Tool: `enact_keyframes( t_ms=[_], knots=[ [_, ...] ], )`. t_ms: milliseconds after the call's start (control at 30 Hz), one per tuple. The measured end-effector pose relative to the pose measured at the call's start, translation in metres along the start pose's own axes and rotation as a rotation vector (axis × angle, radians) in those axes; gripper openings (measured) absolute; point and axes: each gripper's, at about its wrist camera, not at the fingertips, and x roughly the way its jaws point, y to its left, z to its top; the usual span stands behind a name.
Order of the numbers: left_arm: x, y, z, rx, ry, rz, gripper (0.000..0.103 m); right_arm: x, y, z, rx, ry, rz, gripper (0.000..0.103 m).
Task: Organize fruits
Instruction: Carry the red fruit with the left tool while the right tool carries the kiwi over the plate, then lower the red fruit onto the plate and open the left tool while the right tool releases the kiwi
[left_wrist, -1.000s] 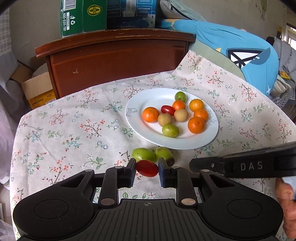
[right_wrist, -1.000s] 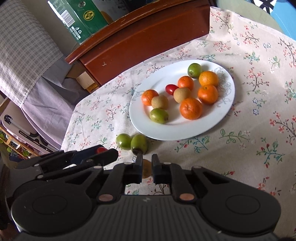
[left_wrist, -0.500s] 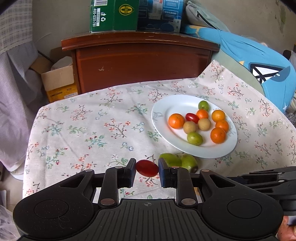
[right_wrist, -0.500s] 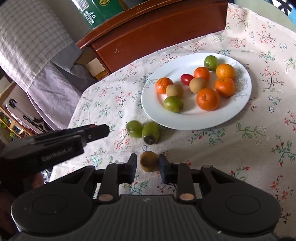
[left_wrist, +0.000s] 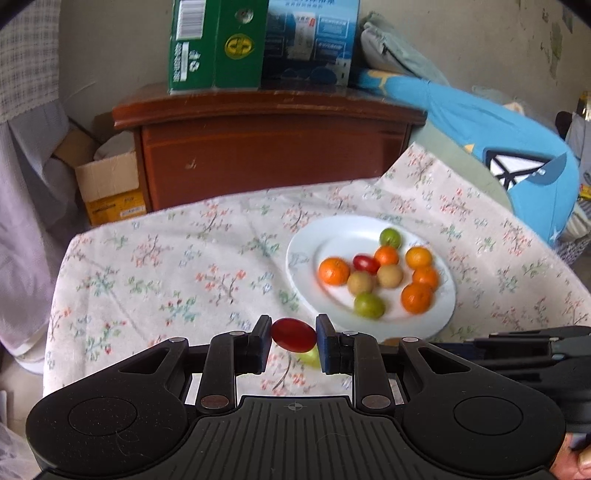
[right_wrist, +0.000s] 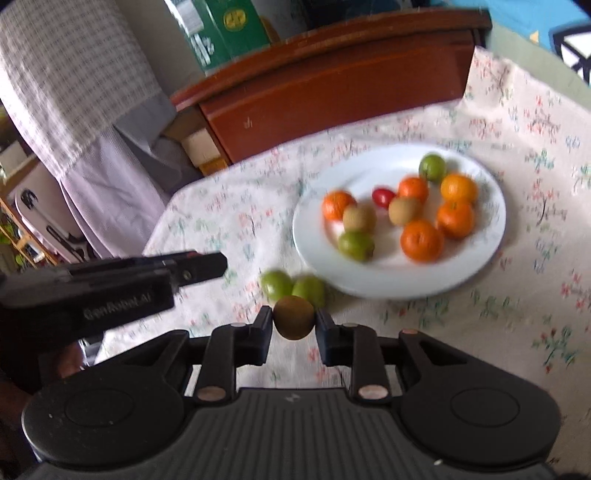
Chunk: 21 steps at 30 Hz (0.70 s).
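Note:
My left gripper (left_wrist: 294, 339) is shut on a red cherry tomato (left_wrist: 291, 332), held above the floral tablecloth (left_wrist: 166, 280). In the right wrist view my right gripper (right_wrist: 294, 325) has a small brown fruit (right_wrist: 293, 317) between its pads, and its jaws are closing on it. The white plate (left_wrist: 301, 254) lies ahead and to the right with several oranges, green fruits, brown fruits and one red tomato on it. Two green fruits (right_wrist: 277, 283) (right_wrist: 310, 290) lie on the cloth just beyond the brown fruit, next to the plate's near rim (right_wrist: 369, 290).
A dark wooden cabinet (left_wrist: 266, 147) stands behind the table with green and blue boxes (left_wrist: 218, 44) on top. A cardboard box (left_wrist: 110, 188) sits on the floor at left. Blue fabric (left_wrist: 498, 136) lies at the right. The left gripper's body (right_wrist: 110, 288) crosses the right wrist view.
Both grippers have risen from the cloth. The right one closed on the brown fruit and lifted it; the left one still carries the tomato. The plate now looks farther away.

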Motion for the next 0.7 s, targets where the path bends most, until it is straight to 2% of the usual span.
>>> enact_keyframes(
  t_ms=[300, 467, 700],
  knots=[
    [0.003, -0.007, 0.039, -0.04, -0.051, -0.07, 0.023, -0.026, -0.016, 0.045, 0.014, -0.129, -0.012, 0.025],
    [0.021, -0.012, 0.053, -0.008, -0.059, -0.077, 0.023, -0.021, -0.036, 0.063, 0.064, -0.151, -0.031, 0.025],
    [0.057, -0.013, 0.064, 0.004, -0.026, -0.087, 0.023, -0.001, -0.058, 0.076, 0.123, -0.143, -0.048, 0.025]
  ],
)
